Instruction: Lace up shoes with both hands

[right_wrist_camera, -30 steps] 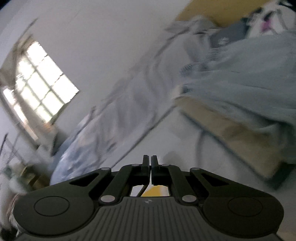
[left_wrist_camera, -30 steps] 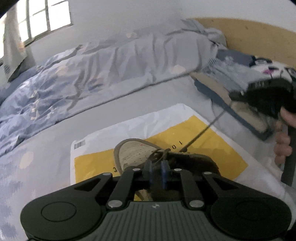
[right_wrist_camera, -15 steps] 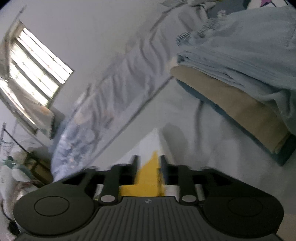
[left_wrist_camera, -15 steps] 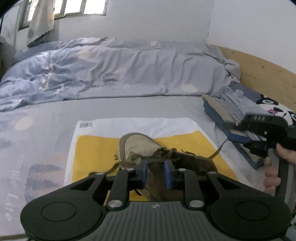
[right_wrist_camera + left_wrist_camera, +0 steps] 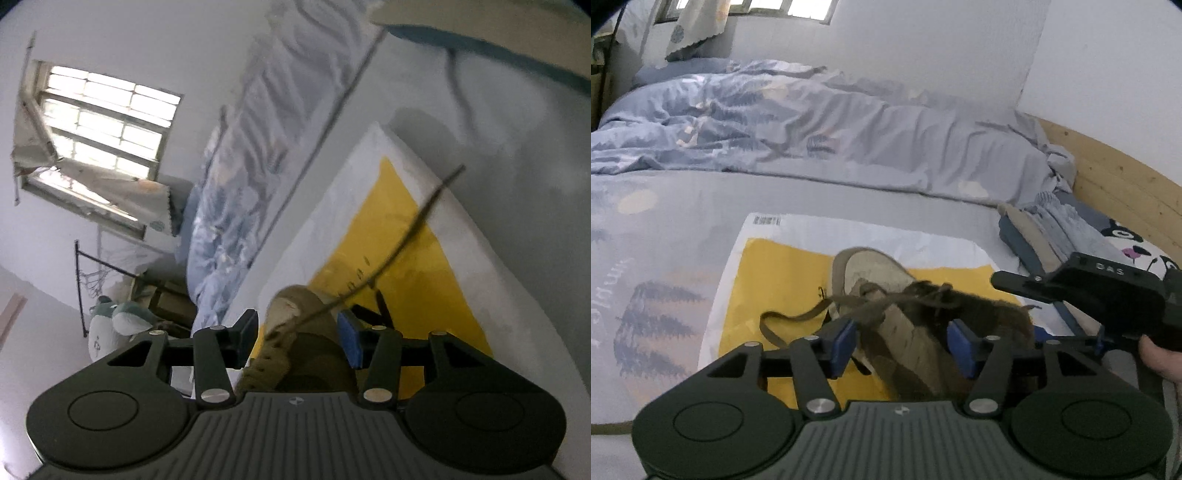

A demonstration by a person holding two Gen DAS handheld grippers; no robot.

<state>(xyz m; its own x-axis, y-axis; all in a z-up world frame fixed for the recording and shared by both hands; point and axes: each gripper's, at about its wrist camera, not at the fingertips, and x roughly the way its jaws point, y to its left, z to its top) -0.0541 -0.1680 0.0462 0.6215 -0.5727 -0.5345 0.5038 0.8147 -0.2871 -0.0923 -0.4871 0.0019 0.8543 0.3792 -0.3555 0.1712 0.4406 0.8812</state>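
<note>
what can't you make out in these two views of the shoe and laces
- Shoe heel, left wrist view: hidden behind the left gripper body.
- Lace, right wrist view: motion-blurred; where it enters the shoe is unclear.
- Right gripper fingers, left wrist view: only its side shows.
- Folded clothes, right wrist view: cut off by the top edge.

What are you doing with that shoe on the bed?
A person is lacing a tan suede shoe that lies on a yellow and white plastic bag on the bed. Each hand holds a black claw. The left claw and the right claw are both opening around the shoe, not pinching anything. One brown lace end lies loose on the bag, another trails off across it.
</note>
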